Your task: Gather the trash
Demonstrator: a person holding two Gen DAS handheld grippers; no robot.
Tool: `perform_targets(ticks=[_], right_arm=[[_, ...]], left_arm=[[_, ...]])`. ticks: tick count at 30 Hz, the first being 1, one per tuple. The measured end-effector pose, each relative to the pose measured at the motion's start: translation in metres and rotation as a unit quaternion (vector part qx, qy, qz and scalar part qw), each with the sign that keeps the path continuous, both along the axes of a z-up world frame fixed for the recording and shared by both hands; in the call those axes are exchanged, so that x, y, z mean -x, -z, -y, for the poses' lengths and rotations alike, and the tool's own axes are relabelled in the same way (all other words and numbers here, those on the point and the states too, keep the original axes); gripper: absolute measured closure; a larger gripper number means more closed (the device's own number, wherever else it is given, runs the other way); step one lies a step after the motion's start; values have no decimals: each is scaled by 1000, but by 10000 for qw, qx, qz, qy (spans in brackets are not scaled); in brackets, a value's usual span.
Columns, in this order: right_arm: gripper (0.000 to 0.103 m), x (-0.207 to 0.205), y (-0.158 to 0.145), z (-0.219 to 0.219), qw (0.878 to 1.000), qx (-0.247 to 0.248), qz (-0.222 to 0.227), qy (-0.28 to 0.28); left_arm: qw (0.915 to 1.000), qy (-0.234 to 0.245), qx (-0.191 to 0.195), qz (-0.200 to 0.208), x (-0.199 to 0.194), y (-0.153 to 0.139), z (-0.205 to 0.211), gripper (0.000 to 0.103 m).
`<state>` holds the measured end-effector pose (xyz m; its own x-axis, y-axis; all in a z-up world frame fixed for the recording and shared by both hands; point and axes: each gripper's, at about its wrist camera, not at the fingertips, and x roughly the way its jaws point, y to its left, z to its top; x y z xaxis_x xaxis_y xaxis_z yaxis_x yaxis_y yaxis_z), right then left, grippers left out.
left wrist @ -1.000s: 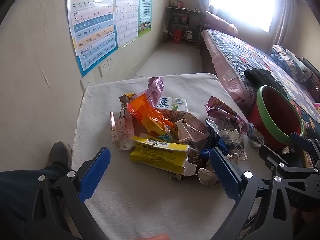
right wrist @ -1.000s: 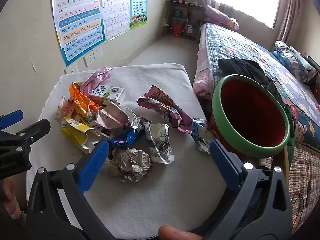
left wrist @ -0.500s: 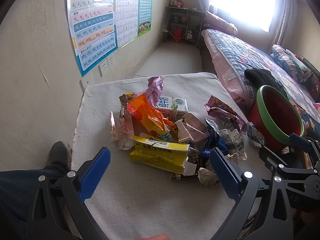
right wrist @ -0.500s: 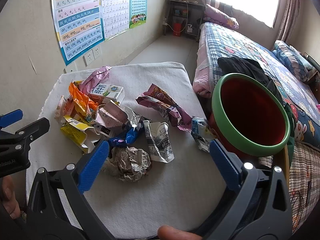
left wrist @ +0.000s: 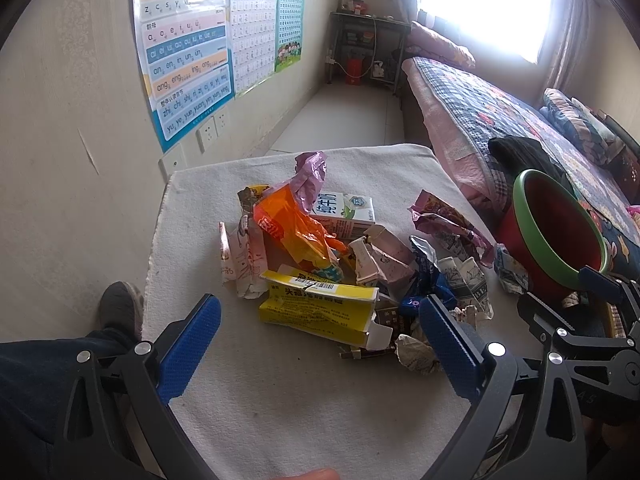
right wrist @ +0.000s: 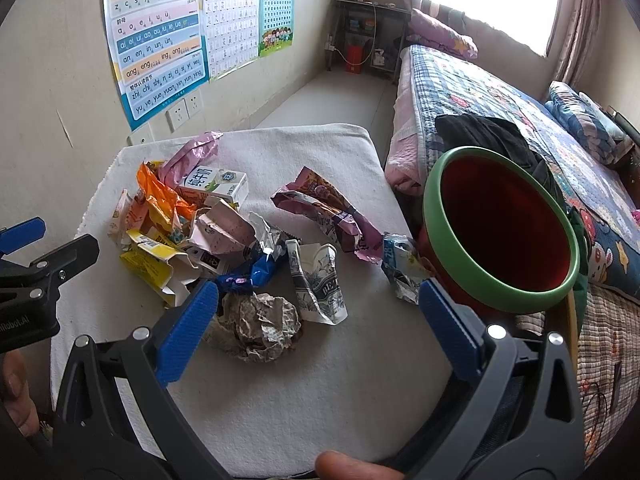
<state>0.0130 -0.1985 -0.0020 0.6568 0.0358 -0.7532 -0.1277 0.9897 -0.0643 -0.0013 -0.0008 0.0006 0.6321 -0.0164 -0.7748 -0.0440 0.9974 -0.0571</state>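
Note:
A pile of trash lies on a white cloth-covered table (left wrist: 280,400): a yellow carton (left wrist: 320,312), an orange wrapper (left wrist: 288,232), a milk box (left wrist: 344,210), a purple wrapper (right wrist: 328,208) and a crumpled paper ball (right wrist: 260,326). A red bin with a green rim (right wrist: 500,232) stands at the table's right edge. My left gripper (left wrist: 316,344) is open, just before the yellow carton. My right gripper (right wrist: 316,328) is open, with the paper ball near its left finger. Both are empty.
A bed (right wrist: 500,92) with a patterned quilt and dark clothes runs along the right. Posters (left wrist: 184,48) hang on the left wall. A dark shelf (left wrist: 368,48) stands at the far end. A person's leg and shoe (left wrist: 120,312) are left of the table.
Both grippers have barely moved; the left view has shifted slightly. The trash lies as before.

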Motion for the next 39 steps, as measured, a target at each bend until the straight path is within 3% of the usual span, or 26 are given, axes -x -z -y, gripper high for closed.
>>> perform_targets(ticks=[39], right_arm=[[4,0,-1,0,10000,-89,-12,4]], left_arm=[[9999,68,102,-14,0,1,1,8]])
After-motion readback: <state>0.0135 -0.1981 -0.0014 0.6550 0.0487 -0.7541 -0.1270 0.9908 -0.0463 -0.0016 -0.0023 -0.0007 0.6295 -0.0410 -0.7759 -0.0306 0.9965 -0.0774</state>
